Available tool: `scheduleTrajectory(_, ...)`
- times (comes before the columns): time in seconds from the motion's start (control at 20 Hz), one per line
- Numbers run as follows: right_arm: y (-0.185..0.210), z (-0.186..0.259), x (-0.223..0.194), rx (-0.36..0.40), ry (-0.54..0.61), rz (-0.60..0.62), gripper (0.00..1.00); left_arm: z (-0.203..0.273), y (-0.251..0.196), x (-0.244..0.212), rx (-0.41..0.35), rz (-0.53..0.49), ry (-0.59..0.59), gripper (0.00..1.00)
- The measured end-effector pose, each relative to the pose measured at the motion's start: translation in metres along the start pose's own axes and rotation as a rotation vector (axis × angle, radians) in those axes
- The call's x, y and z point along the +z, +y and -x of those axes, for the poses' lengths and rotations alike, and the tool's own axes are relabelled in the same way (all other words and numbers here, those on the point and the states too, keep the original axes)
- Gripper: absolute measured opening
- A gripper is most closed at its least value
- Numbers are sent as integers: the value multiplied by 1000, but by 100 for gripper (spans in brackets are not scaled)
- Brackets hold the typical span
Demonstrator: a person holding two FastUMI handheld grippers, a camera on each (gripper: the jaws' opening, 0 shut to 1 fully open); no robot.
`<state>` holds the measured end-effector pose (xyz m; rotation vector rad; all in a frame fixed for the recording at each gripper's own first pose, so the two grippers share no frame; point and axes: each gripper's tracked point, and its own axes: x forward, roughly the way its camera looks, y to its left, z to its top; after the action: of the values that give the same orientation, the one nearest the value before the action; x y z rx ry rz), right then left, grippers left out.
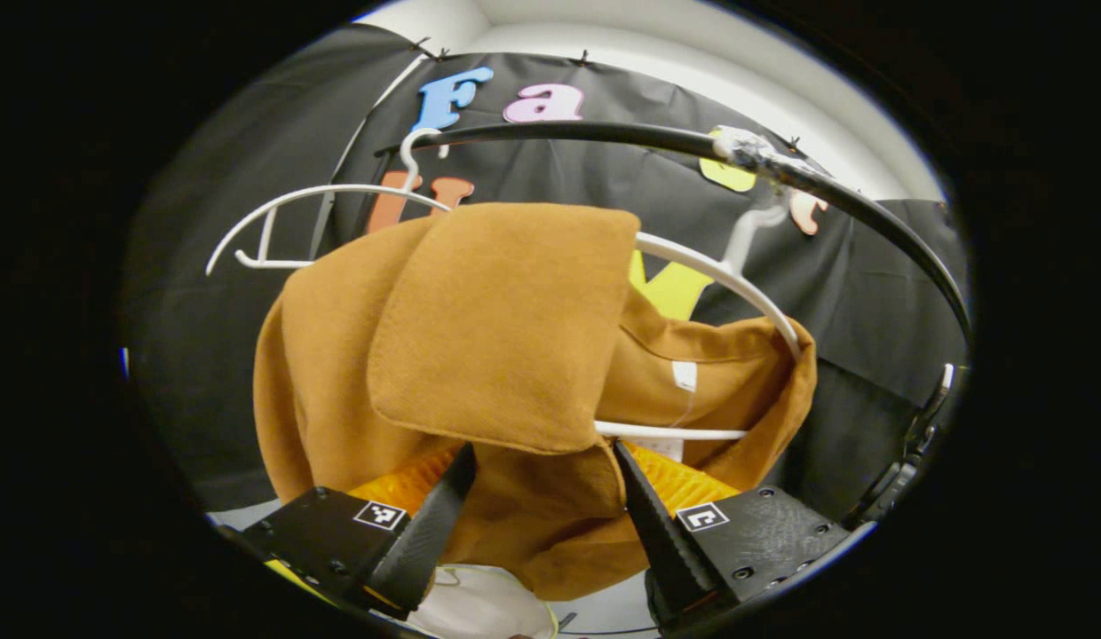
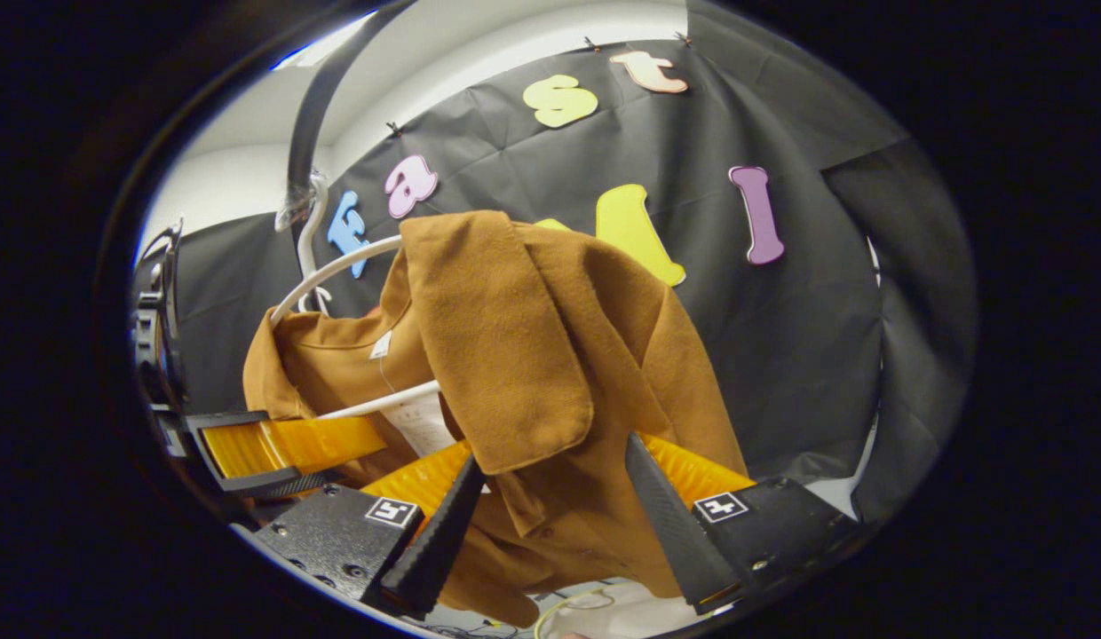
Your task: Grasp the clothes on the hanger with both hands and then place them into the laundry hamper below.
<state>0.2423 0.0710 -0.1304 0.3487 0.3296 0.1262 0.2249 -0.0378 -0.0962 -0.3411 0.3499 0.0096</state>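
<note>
Brown garment (image 1: pixel 479 355) hangs on a white hanger (image 1: pixel 719 275) under the black rail (image 1: pixel 604 133). Left gripper (image 1: pixel 542 497) and right gripper (image 2: pixel 550 497) both stand with jaws apart around its lower cloth, not pressing it.

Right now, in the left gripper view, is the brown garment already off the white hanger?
No. The brown garment drapes over the white hanger, which hangs from the black rail.
</note>
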Motion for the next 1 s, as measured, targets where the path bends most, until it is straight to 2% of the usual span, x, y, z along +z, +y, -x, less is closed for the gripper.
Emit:
scheduleTrajectory(0.05, 1, -6, -3, -3, 10, -8, 98, 0, 4, 0, 16, 1, -4, 100)
scheduleTrajectory(0.1, 4, -10, -4, -2, 13, -16, 94, -2, 5, 0, 15, 5, -7, 95)
scheduleTrajectory(0.15, 4, -12, -1, -11, 4, -28, 98, -3, 8, 0, 24, -1, -14, 95)
scheduleTrajectory(0.2, 3, -14, 1, -20, -3, -45, 98, -5, 14, 2, 43, -13, -25, 100)
scheduleTrajectory(0.25, 3, -15, 2, -18, -6, -68, 98, -7, 16, 3, 56, -22, -38, 89)
scheduleTrajectory(0.3, 5, -18, 3, -15, -2, -87, 98, -10, 18, 4, 62, -29, -49, 89)
scheduleTrajectory(0.35, 4, -21, 3, -13, 5, -97, 94, -13, 18, 4, 66, -35, -58, 77)
scheduleTrajectory(0.4, 1, -21, 4, -25, 8, -95, 95, -15, 22, 4, 73, -43, -66, 87)
scheduleTrajectory(0.45, -1, -19, 3, -32, 12, -89, 91, -15, 26, 5, 85, -51, -72, 72)
scheduleTrajectory(0.5, -2, -17, 1, -33, 18, -78, 76, -14, 33, 5, 110, -57, -78, 58)
scheduleTrajectory(0.55, -5, -15, -1, -39, 26, -62, 72, -11, 37, 3, 113, -58, -76, 44)
scheduleTrajectory(0.6, -12, -12, -1, -61, 22, -48, 58, -10, 31, 0, 65, -56, -72, 29)
scheduleTrajectory(0.65, -20, -8, 3, -85, 9, -40, 49, -11, 26, 0, 36, -59, -65, 15)
scheduleTrajectory(0.7, -25, -4, 5, -103, 0, -33, 41, -7, 36, 1, 78, -71, -61, 7)
scheduleTrajectory(0.75, -26, 0, 4, -110, -5, -28, 27, -3, 41, 2, 77, -80, -67, 0)
scheduleTrajectory(0.85, -30, 6, 7, -111, -12, -20, 23, 5, 40, 3, 62, -82, -72, 0)
scheduleTrajectory(0.9, -33, 10, 10, -112, -15, -15, 18, 9, 44, 5, 69, -89, -75, 6)
scheduleTrajectory(0.95, -34, 14, 10, -104, -11, -18, 17, 15, 48, 7, 73, -95, -80, 0)
scheduleTrajectory(1.0, -34, 17, 8, -91, 0, -23, 14, 21, 49, 9, 72, -101, -90, 0)
